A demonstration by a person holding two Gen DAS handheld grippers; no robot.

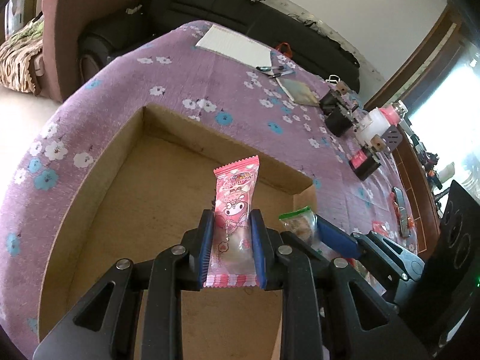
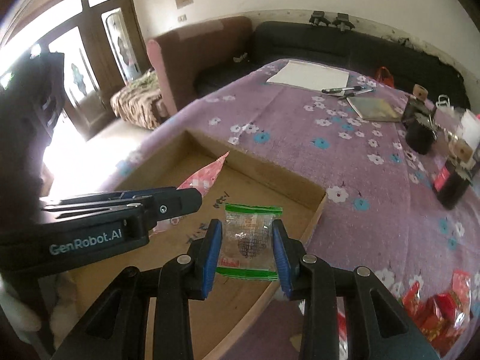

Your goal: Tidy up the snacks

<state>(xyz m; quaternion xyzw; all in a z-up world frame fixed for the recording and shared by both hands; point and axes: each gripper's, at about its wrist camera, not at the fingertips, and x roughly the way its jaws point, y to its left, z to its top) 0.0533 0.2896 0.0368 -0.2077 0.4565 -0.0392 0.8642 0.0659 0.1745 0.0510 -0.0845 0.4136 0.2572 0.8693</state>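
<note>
snacks in both grippers hang over bare cardboard box [image 1: 126, 198].

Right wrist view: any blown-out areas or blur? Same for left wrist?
Right wrist view: door glass and the floor below it blown out white, left gripper and green-edged snack sharp. Left wrist view: window at right overexposed, pink snack crisp; strong fisheye bending on the cardboard box.

1. The left tool [image 1: 231, 240] has black arms and two blue ribbed pads.
2. Round silver pins sit on its black arms.
3. The right tool [image 2: 247, 249] looks the same: black arms, blue pads, silver pins.
4. White letters on the left tool's side say "GenRobot.AI".
</note>
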